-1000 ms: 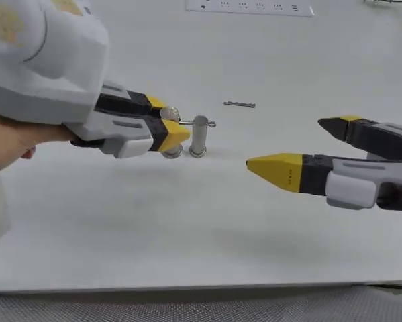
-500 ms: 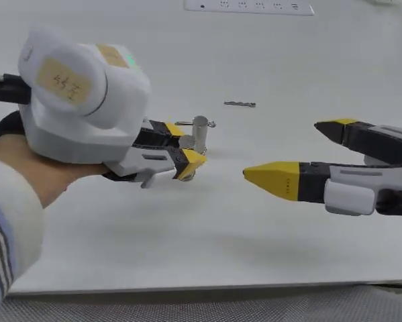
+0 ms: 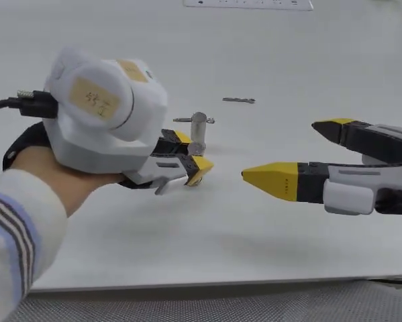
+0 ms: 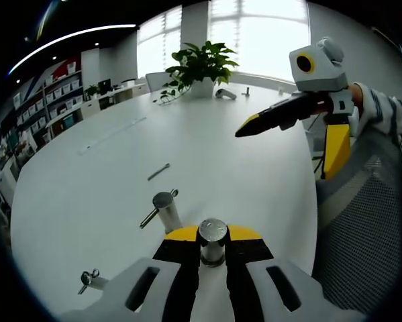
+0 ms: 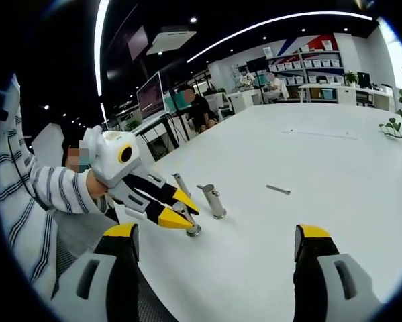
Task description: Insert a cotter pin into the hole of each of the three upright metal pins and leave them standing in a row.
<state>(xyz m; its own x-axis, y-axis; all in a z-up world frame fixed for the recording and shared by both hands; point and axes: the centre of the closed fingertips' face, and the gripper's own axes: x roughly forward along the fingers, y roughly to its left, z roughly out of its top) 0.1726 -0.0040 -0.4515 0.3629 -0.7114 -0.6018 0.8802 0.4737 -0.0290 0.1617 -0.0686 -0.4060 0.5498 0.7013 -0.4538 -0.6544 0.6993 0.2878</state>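
Compared with a second ago, the left tool (image 3: 195,151) is sitting nearer the front edge of the surface (image 3: 254,228), rolled over and clamping an upright metal pin (image 4: 213,240) clear of the second pin (image 3: 198,127), whose hole is holding a cotter pin (image 3: 184,120); the right tool (image 3: 279,150) is staying put, jaws spread wide. The left gripper view is showing the clamped pin's round top and a third pin (image 4: 96,280) with a ringed cotter at lower left, while the head view is showing a loose cotter pin (image 3: 239,100) lying toward the far edge.

The tan sticker (image 3: 93,99) on the left tongs (image 3: 195,153) bears unreadable handwriting.
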